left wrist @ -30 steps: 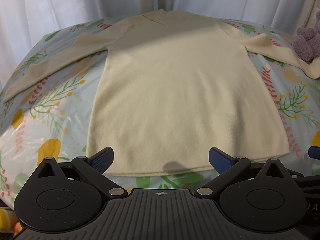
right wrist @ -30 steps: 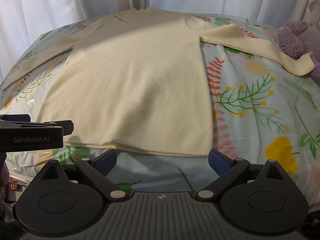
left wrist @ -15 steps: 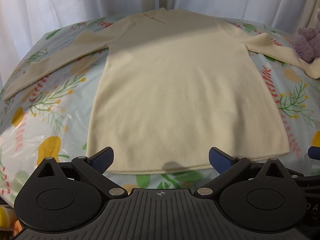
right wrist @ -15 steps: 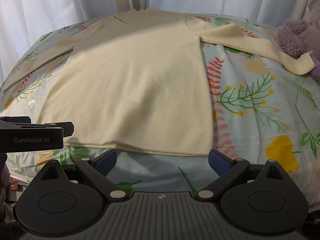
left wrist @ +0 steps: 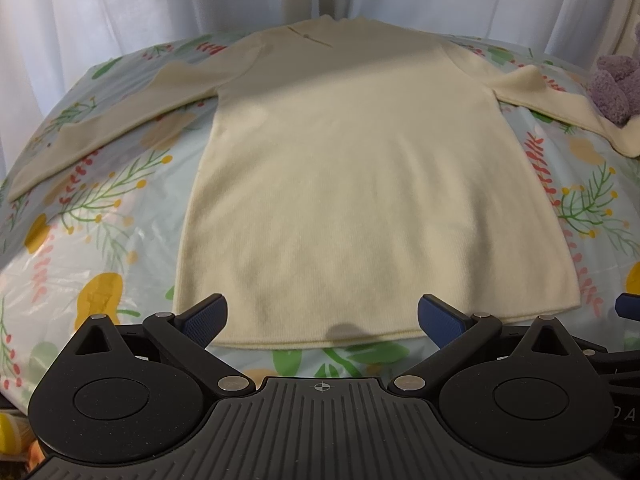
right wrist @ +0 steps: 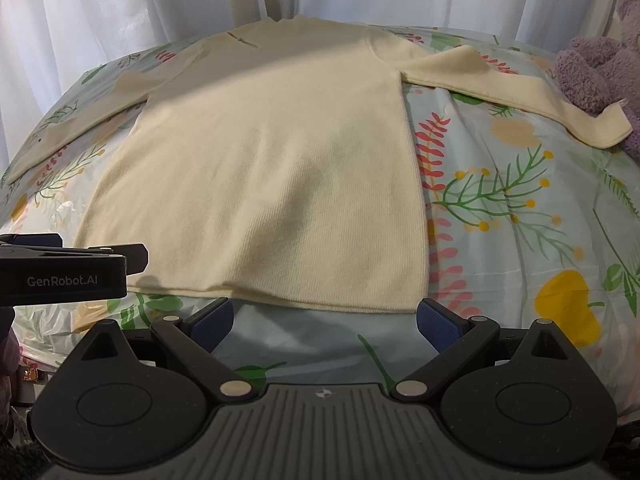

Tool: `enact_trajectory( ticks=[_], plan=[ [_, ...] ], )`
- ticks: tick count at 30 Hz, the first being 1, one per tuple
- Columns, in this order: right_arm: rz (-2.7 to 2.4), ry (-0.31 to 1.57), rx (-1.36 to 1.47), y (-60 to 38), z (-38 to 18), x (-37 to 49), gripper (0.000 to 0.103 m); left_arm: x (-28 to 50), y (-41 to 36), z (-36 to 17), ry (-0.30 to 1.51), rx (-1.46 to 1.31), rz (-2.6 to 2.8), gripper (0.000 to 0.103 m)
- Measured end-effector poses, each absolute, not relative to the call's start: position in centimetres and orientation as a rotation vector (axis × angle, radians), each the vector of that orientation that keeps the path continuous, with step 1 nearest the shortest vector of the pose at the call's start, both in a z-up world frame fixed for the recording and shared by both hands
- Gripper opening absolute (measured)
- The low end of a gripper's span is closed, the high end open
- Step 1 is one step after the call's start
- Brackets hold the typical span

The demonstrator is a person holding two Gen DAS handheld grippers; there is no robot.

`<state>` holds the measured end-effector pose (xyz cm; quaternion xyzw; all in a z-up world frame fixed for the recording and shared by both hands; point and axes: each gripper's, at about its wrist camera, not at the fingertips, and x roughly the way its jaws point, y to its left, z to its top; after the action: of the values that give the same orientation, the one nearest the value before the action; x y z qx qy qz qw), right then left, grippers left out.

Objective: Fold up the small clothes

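left gripper [left wrist: 322, 316]: matte black ribbed body, two round hubs, silver screws, blue textured finger pads [left wrist: 206, 314].
right gripper [right wrist: 324, 316]: identical build.
marking: white "GenRobot.AI", left edge of right view.

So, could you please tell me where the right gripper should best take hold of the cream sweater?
Probably at the sleeve cuff on its own side, coming from the right. The cream sweater lies flat with that sleeve spread outward, its end free beside the purple plush toy. The right gripper is open.
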<state>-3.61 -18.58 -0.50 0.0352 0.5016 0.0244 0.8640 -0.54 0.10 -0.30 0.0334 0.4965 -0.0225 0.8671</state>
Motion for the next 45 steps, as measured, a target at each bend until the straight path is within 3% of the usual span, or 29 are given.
enact_trajectory(
  ticks=[45],
  plan=[
    [0.052,1.07,0.062,-18.55,-0.87,-3.05,0.099,-0.06,0.23,-0.74,1.066,0.06,-0.056,0.103]
  ],
)
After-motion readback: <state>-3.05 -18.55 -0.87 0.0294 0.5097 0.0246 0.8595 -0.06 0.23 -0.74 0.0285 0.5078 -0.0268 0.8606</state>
